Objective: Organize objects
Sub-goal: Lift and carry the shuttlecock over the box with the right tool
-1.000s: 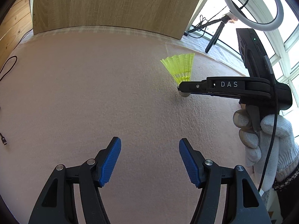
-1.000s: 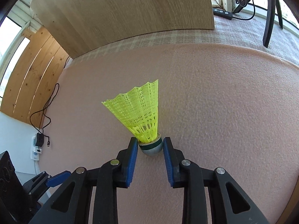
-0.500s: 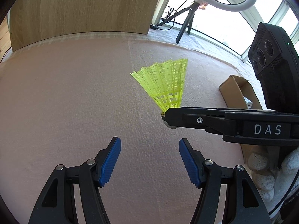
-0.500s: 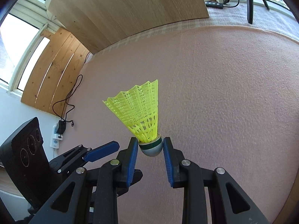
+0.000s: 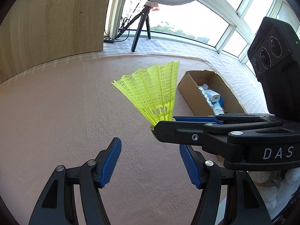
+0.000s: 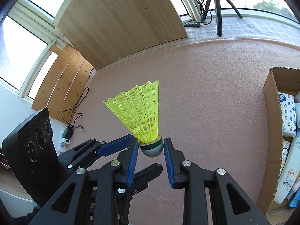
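A neon-yellow plastic shuttlecock (image 6: 137,112) with a grey, green-banded cork stands skirt-up in my right gripper (image 6: 151,148), whose blue pads are shut on the cork. It is lifted off the pink carpet. In the left wrist view the same shuttlecock (image 5: 152,93) sticks up from the right gripper (image 5: 163,125), which crosses from the right, above and in front of my left gripper (image 5: 149,158). The left gripper is open with nothing between its pads. In the right wrist view the left gripper (image 6: 112,148) lies low at the left, just beside and under the right one.
An open cardboard box (image 5: 189,95) (image 6: 271,131) sits on the carpet to the right, holding a tissue pack (image 6: 287,112), a white charger (image 5: 213,96) and a sunscreen tube (image 6: 286,178). A wooden panel (image 6: 120,18), a ring-light tripod (image 5: 139,28), windows and floor cables (image 6: 75,112) surround the pink carpet (image 5: 56,103).
Both grippers have swung right and risen together, bringing the cardboard box into view. The right gripper, still gripping the shuttlecock, has come much closer in front of the left gripper.
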The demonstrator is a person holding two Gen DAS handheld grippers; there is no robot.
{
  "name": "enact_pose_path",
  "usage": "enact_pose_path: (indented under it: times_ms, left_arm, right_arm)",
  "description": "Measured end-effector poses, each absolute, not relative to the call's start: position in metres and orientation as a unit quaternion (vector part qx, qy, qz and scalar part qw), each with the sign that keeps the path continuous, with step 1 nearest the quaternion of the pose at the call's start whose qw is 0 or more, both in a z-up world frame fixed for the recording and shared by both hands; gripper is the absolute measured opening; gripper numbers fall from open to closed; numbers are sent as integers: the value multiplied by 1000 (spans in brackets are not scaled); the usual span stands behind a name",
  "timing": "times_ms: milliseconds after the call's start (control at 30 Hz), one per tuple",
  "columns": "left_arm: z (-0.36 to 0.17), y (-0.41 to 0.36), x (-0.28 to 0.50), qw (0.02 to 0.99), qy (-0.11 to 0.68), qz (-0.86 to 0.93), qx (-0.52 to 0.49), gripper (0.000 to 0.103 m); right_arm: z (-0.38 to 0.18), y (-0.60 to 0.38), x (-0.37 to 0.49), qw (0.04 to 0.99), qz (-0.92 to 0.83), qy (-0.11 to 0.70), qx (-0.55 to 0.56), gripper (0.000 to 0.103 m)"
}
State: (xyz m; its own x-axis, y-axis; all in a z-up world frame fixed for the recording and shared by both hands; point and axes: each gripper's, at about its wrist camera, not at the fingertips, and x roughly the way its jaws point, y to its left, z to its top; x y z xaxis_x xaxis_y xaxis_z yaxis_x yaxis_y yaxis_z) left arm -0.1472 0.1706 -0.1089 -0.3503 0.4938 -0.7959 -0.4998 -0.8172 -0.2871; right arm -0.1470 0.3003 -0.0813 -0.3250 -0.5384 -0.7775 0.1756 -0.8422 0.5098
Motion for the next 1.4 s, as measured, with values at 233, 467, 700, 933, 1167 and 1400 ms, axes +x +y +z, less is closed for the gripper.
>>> enact_pose_path:
  times_ms: [233, 467, 700, 933, 1167, 1400]
  left_arm:
    - [-96, 222, -132, 339, 20, 814, -470, 68]
    - [-93, 277, -125, 370, 35, 804, -464, 68]
    - [-88, 328, -121, 390, 43, 801, -453, 68]
    - [-82, 372, -125, 403, 50, 797, -448, 68]
    - [-81, 407, -127, 411, 68, 793, -446, 68]
    - [-87, 423, -124, 406, 100, 790, -448, 69]
  right_arm:
    - [-70, 347, -127, 194, -811, -182, 521, 25]
    - [-62, 396, -111, 164, -823, -198, 507, 25]
    - [-56, 444, -104, 132, -835, -203, 494, 25]
    - [-51, 482, -108, 104, -845, -202, 484, 25]
    - [-49, 512, -110, 72, -852, -204, 477, 26]
    - [-47, 533, -103, 27, -862, -212, 459, 57]
